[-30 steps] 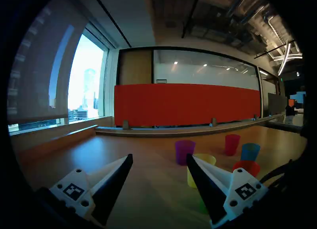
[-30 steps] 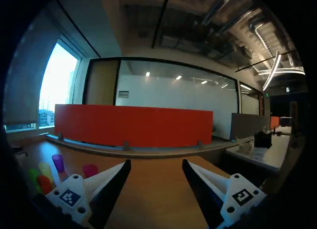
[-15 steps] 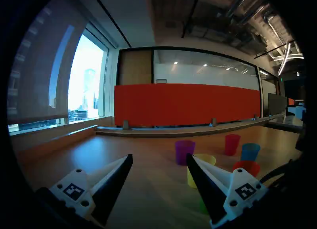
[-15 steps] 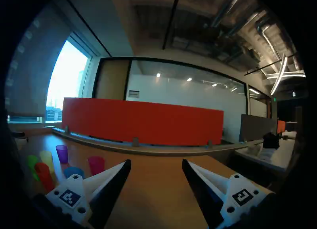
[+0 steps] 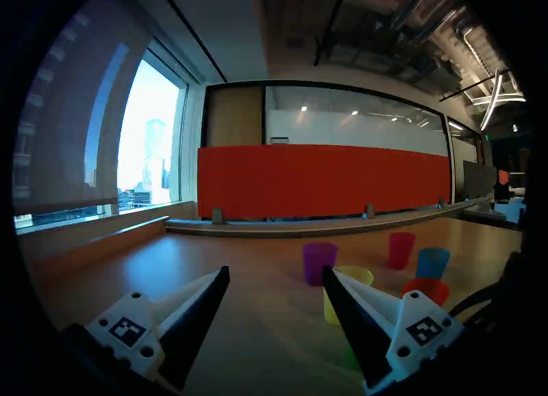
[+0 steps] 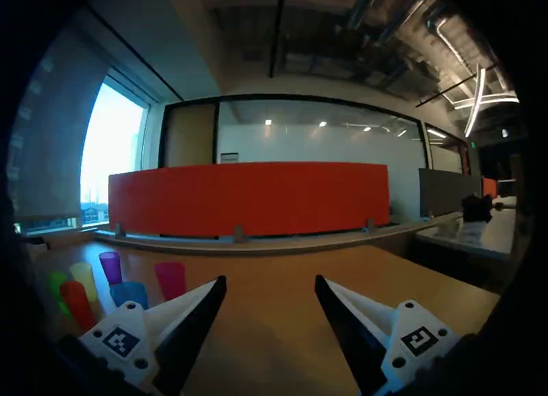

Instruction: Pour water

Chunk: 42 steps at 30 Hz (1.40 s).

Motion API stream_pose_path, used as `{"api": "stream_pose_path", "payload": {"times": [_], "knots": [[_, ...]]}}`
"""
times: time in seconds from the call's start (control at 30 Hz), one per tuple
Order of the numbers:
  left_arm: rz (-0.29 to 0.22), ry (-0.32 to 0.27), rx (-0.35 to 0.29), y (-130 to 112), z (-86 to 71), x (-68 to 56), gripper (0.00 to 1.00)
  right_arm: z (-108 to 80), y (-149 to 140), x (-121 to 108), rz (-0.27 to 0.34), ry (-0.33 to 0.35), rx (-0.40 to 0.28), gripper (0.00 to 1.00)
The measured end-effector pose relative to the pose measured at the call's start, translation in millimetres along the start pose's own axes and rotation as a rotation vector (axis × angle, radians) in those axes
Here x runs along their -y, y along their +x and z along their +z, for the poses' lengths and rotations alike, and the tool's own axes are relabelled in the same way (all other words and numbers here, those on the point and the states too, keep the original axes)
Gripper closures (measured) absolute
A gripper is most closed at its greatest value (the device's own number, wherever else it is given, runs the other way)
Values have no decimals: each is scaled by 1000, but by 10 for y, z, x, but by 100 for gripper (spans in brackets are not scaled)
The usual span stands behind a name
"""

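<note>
My left tongs [image 5: 274, 269] hover low over the wooden desk [image 5: 267, 331], fingers spread apart with nothing between them. The cups stand ahead at about 1 to 2 o'clock. The purple cup [image 5: 319, 262] is nearest my centre line, and the yellow cup [image 5: 359, 276] is just beside it, partly behind my right-hand finger. Farther round toward 2 o'clock are the pink cup [image 5: 401, 250], the blue cup [image 5: 432, 262] and the red cup [image 5: 428, 290], all close together and upright. I cannot tell whether any of them holds water.

My right tongs [image 6: 269, 279] are also parted and hold nothing, over a bare stretch of the desk. From there the same group sits off at 9 to 10 o'clock. The green cup [image 6: 56, 286] is farthest out, then the yellow and red, with the purple behind them; the blue and pink are closest to my left-hand finger.

At 12 o'clock an orange partition [image 5: 322, 180] runs along the far edge of the desk, and a bright window [image 5: 147, 156] lies at 10 o'clock.
</note>
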<state>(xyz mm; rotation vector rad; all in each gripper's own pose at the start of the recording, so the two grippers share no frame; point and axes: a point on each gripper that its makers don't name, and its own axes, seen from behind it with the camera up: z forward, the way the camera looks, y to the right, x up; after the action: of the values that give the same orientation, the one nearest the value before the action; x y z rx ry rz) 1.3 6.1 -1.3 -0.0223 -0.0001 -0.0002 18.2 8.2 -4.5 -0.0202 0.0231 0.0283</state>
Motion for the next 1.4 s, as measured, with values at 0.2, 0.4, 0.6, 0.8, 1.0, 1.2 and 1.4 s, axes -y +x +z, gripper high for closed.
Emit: {"api": "stream_pose_path", "payload": {"times": [0.2,0.4,0.6,0.8,1.0,1.2,1.4], "knots": [[0,0,0,0,1,-2,0,0,-11,5,6,9,-13,0],[0,0,0,1,1,-7,0,19,-63,25,6,12,-8,0],[0,0,0,1,1,-11,0,50,-119,48,-15,12,-1,0],[0,0,0,0,1,-11,0,63,-174,53,-23,8,20,0],[0,0,0,0,-2,-10,0,60,-172,72,-31,9,21,0],[0,0,0,3,-6,-10,0,49,-167,69,-31,10,21,0],[0,0,0,2,-5,-8,0,44,-172,70,-31,13,21,0]]}}
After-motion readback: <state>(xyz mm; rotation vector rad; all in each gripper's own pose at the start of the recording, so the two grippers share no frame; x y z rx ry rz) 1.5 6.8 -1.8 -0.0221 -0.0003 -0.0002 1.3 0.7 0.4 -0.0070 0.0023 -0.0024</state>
